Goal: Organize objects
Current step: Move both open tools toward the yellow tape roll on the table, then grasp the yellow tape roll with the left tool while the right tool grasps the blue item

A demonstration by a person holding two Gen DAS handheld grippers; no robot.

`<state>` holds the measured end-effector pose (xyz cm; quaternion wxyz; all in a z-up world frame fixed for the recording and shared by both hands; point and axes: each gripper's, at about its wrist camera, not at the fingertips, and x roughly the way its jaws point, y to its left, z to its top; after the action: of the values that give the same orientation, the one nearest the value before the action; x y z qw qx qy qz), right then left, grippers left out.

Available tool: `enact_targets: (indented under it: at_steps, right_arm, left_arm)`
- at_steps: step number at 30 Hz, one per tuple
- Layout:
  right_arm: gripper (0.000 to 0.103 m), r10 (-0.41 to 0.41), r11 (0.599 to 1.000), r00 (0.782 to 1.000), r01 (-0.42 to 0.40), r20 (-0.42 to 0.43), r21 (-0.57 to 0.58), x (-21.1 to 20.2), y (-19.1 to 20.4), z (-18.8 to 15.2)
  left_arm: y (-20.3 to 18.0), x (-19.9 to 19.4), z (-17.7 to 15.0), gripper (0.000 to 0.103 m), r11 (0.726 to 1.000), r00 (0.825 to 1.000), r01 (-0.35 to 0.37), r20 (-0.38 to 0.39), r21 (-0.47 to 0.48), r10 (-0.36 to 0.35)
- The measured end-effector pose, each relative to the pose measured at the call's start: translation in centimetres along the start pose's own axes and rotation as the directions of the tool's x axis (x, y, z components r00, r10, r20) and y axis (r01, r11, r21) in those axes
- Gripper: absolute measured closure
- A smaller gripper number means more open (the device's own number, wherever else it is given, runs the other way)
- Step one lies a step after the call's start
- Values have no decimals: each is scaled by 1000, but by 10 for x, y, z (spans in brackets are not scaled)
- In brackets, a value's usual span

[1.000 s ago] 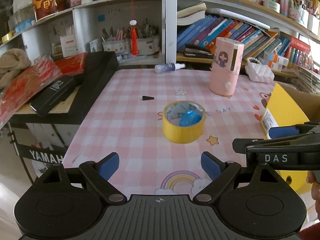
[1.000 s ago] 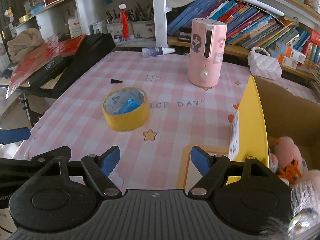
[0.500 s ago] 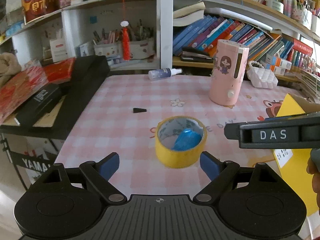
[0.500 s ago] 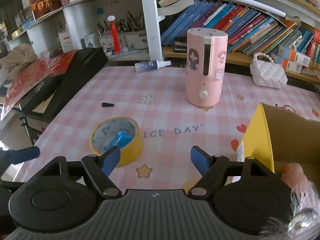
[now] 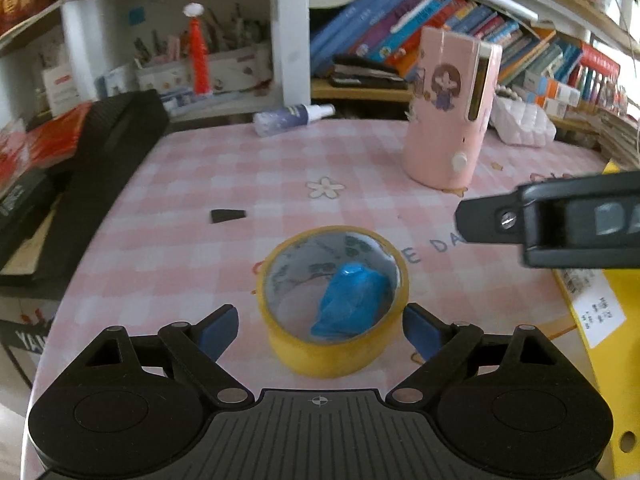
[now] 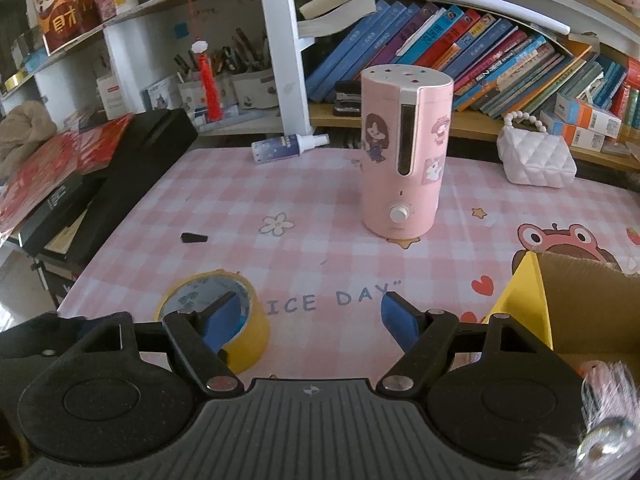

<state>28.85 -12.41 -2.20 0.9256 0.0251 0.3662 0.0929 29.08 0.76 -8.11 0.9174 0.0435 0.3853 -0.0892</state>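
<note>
A yellow tape roll (image 5: 334, 344) lies flat on the pink checked table, with a crumpled blue thing (image 5: 350, 300) inside its ring. My left gripper (image 5: 320, 330) is open, its blue fingertips on either side of the roll. The roll also shows in the right wrist view (image 6: 240, 344), at the lower left. My right gripper (image 6: 308, 318) is open and empty above the table, facing a tall pink humidifier (image 6: 404, 152); its side shows in the left wrist view (image 5: 552, 224). A yellow cardboard box (image 6: 560, 304) with a plush toy inside stands at the right.
A spray bottle (image 5: 292, 118) lies at the table's far edge. A small black wedge (image 5: 227, 215) lies left of the roll. A black case (image 6: 132, 176) and red packets sit at the left. A white quilted purse (image 6: 536, 158) sits before the bookshelves.
My left gripper has moved forward and down until its open fingers flank the tape roll. My right gripper has moved forward, away from the box, toward the humidifier.
</note>
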Motion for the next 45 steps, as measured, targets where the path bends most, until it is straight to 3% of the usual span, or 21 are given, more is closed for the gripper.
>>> enact_targets:
  at_steps: [9,14,20,29,33,38,41,43,45]
  right_arm:
    - [27,-34,998,999,34,12,44,-3,-16,1]
    - [27,-42,998,999,41,32,42,-6,-17,2]
    - [27,-14,1000,999,13,48,20,-7,-9,7]
    - [26,86,990,994,-92,-65,-104,25,34,4]
    - [26,116,982,988,-129,-98,-137,45,59,2]
    - [30,61,995,989,-72,-137,-76,75,72,1]
    - [39,47,999,983,-48,-176,-1,89,69,0]
    - [58,48,999,980,-48,-193,6,94,68,-2]
    - [71,52,999,978,-54,-201,-6,95,69,-7]
  left_arm:
    - [-10,20,11,16,999,1000,11,-13,45,-11]
    - [-2,-19,13,16,999,994,38,102,7,-39]
    - [30,-62,2,16,992,991,-13,131,-128,30]
    - [78,-91,-35,16,945,980,-161,65,-286,186]
    - [82,-98,-44,16,935,977,-179,53,-307,204]
    - [83,-107,-48,16,934,974,-192,61,-303,220]
    - [84,-113,-50,16,932,972,-197,65,-304,227]
    - [84,-115,-51,16,932,971,-200,67,-301,230]
    - [84,-118,-52,16,933,971,-197,70,-301,228]
